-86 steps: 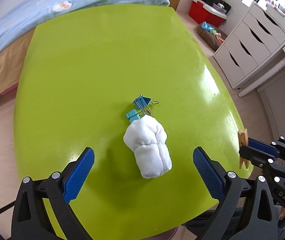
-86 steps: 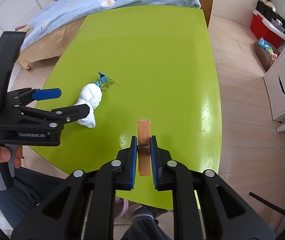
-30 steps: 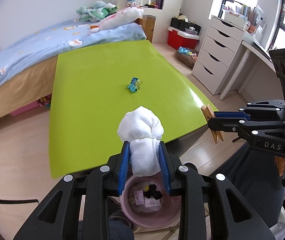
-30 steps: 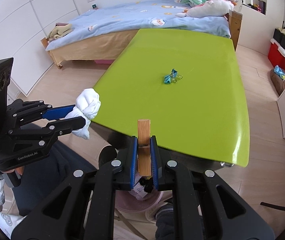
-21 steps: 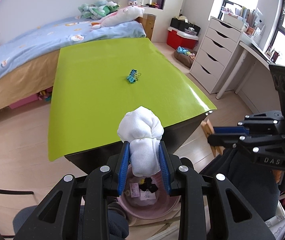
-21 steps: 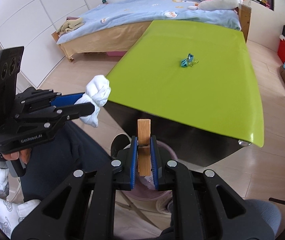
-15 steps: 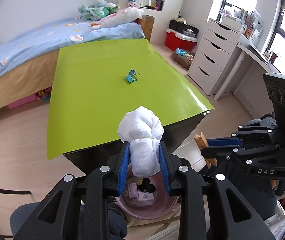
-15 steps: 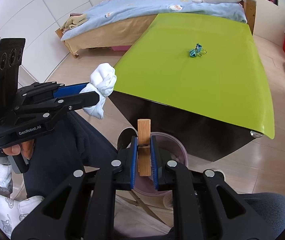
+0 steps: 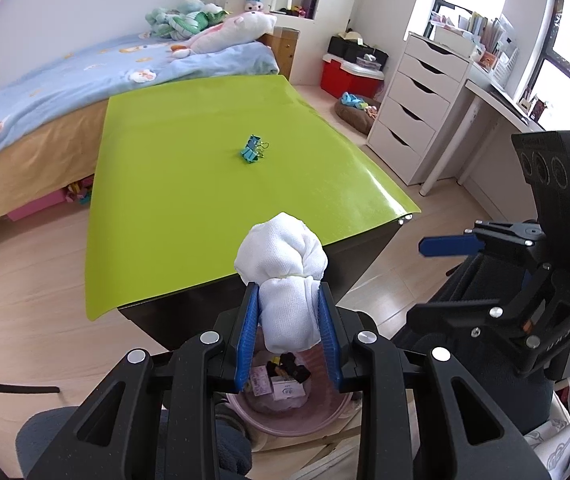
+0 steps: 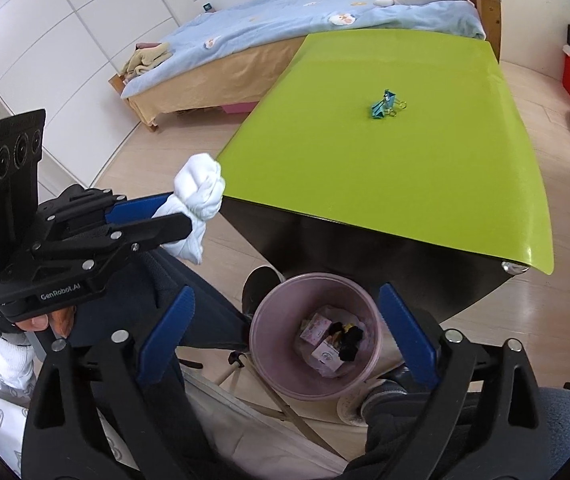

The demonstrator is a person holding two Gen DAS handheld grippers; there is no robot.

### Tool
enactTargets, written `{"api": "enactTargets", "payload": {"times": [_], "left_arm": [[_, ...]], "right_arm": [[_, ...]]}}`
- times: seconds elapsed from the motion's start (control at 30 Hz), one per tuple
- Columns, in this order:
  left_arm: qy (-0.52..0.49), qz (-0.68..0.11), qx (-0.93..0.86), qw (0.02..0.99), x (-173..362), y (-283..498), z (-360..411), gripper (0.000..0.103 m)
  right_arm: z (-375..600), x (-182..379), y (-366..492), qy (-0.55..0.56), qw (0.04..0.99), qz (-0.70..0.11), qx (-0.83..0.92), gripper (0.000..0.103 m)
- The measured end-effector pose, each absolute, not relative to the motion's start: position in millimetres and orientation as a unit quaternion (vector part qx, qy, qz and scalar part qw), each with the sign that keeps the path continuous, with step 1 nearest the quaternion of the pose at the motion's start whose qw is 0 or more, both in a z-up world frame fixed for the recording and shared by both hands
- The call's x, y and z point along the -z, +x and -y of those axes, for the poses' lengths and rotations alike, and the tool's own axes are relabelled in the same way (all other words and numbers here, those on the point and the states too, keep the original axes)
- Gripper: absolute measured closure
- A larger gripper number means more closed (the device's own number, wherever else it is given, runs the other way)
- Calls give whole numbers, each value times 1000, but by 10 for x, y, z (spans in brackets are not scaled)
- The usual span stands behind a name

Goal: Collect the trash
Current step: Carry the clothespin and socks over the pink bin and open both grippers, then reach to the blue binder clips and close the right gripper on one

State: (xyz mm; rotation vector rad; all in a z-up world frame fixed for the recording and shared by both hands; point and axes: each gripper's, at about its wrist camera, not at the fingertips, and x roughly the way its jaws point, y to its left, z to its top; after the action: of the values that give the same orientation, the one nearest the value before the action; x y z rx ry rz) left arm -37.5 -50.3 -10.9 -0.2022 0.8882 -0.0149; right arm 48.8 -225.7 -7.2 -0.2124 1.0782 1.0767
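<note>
My left gripper (image 9: 288,332) is shut on a white knotted cloth bundle (image 9: 285,276) and holds it in the air over the pink bin (image 9: 297,416), off the table's near edge. The bundle also shows in the right wrist view (image 10: 199,196). My right gripper (image 10: 285,336) is open and empty, right above the pink bin (image 10: 263,344), which holds small boxes and dark bits. The wooden clothespin is not visible. Blue binder clips (image 9: 252,148) lie on the green table (image 9: 189,184).
A bed (image 9: 45,92) stands beyond the table's far left. White drawers (image 9: 417,116), a red box (image 9: 351,76) and a desk are on the right. The person's legs are beside the bin.
My right gripper has opened and the wooden clothespin has left it. Both grippers pulled back from the table to over the bin; the left still holds the bundle.
</note>
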Motion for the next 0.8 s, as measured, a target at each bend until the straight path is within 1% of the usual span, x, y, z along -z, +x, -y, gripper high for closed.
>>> {"api": "enactTargets", "payload": {"times": [0.17,0.37,0.4,0.43,0.47,0.5,0.53,0.7,0.73,0.8], "left_arm": [[-90,-440,32,893,105,-368,576,73],[-70,-453,45,888,172,-364,660,72],[-69,-454,47,887,173,-361,666,70],[-68,-455,50,886,177,-359,671,60],[-69,-456,52,886,182,-353,674,35],[-71,-456,55,886,185,-350,677,24],[-73,-454,58,886,184,-347,681,15],[-83,-456,42,885,216,-323,616,11],[-88,-454,39,886,213,-324,603,8],[-94,-452,34,886,215,-332,582,8]], "right_arm": [[2379,-29,547,-108,749,-464,-460,7],[2473,42,634,-84,744,-476,-462,7],[2488,41,646,-77,743,-477,-463,7],[2501,47,669,-70,742,-480,-463,7],[2510,50,684,-65,741,-482,-464,7],[2522,50,699,-59,740,-483,-465,7],[2531,50,708,-54,739,-484,-466,7],[2556,63,703,-49,738,-485,-466,6],[2555,66,699,-49,738,-485,-467,6],[2555,66,697,-49,738,-486,-467,6]]}}
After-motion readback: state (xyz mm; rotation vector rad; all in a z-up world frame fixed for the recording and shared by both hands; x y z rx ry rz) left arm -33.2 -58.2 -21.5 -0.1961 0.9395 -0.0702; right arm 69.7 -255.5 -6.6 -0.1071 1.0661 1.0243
